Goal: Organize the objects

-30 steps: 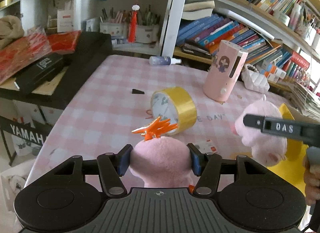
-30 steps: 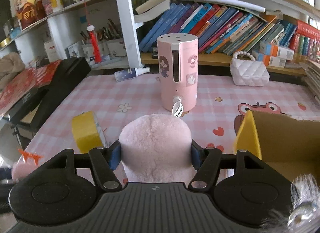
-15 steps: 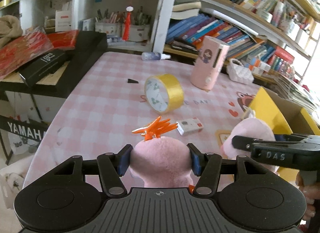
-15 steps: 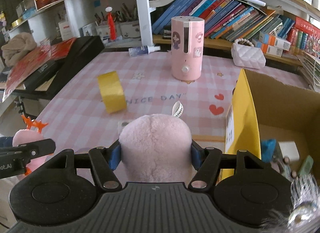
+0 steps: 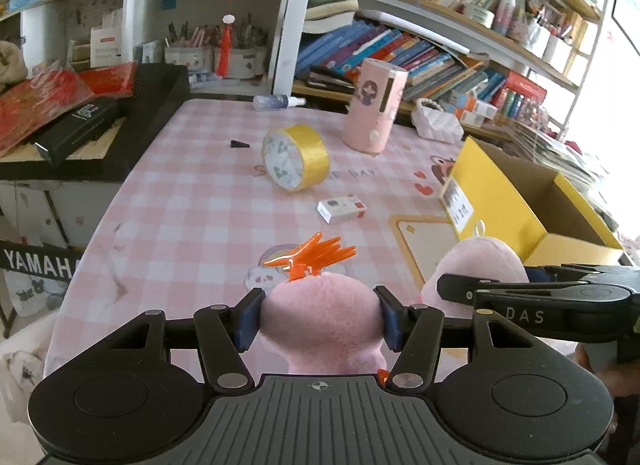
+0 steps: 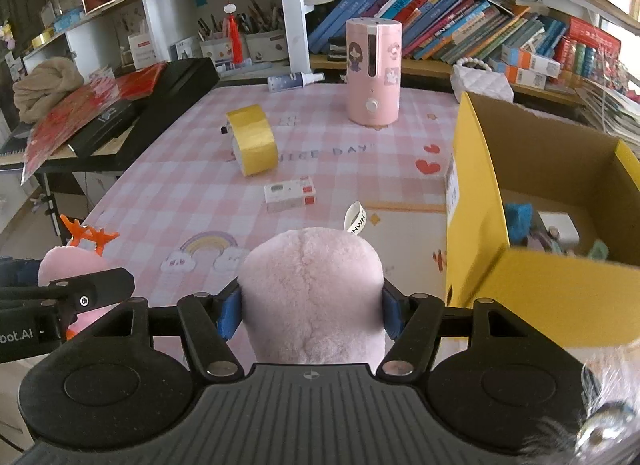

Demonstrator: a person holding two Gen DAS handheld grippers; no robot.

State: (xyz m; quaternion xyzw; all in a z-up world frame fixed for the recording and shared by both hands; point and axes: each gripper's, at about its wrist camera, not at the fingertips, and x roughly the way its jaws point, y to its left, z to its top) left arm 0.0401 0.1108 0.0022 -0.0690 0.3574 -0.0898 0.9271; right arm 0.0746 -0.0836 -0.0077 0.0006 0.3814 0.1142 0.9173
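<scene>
L gripper point(image 5: 320, 319) pinches the pink plush w/ orange antlers point(image 5: 320, 309); R gripper point(image 6: 312, 307) pinches a plain pink plush point(image 6: 312, 285), both clear of the table. Yellow box point(image 6: 476, 193) sits just ahead-right of the R gripper, a few small items already in it. Left to do, I'd judge: both plushes, plus the tape roll point(image 6: 252, 141) and small white carton point(image 6: 290, 193) further ahead. Box contents blurry; plush faces hidden.

Two pink plushies point(image 5: 320, 317) point(image 6: 312, 289) clamped above table, nr yellow box point(image 6: 476, 169).
</scene>
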